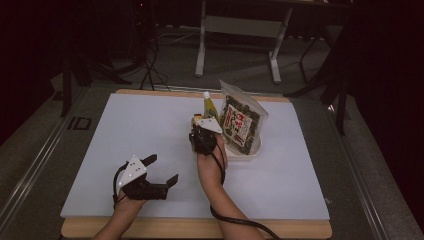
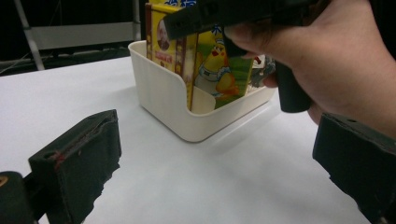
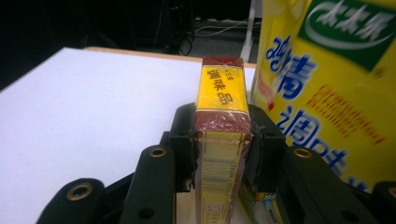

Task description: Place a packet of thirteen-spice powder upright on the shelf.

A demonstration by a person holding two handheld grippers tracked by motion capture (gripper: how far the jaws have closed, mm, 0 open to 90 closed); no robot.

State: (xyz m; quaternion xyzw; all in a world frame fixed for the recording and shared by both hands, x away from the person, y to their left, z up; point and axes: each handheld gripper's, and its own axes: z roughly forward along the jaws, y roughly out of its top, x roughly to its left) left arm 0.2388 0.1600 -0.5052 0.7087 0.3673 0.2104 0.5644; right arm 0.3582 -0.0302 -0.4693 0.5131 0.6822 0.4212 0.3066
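Note:
My right gripper (image 3: 222, 140) is shut on a narrow red and yellow box (image 3: 223, 88), pads pressing its two sides. In the high view the right gripper (image 1: 202, 134) holds the box at the left end of a white basket (image 1: 250, 154). From the left gripper view, the box (image 2: 169, 39) stands upright inside the basket (image 2: 163, 95), next to a yellow pack with a chick picture (image 2: 219, 70). My left gripper (image 1: 164, 169) rests open on the white board, near the front left, with nothing between its jaws.
The basket also holds a dark seaweed packet (image 1: 241, 125) and a tall yellow bag (image 3: 327, 79) close on the right of the held box. The white board (image 1: 140, 130) covers the table. A white table frame (image 1: 240, 30) stands behind on the floor.

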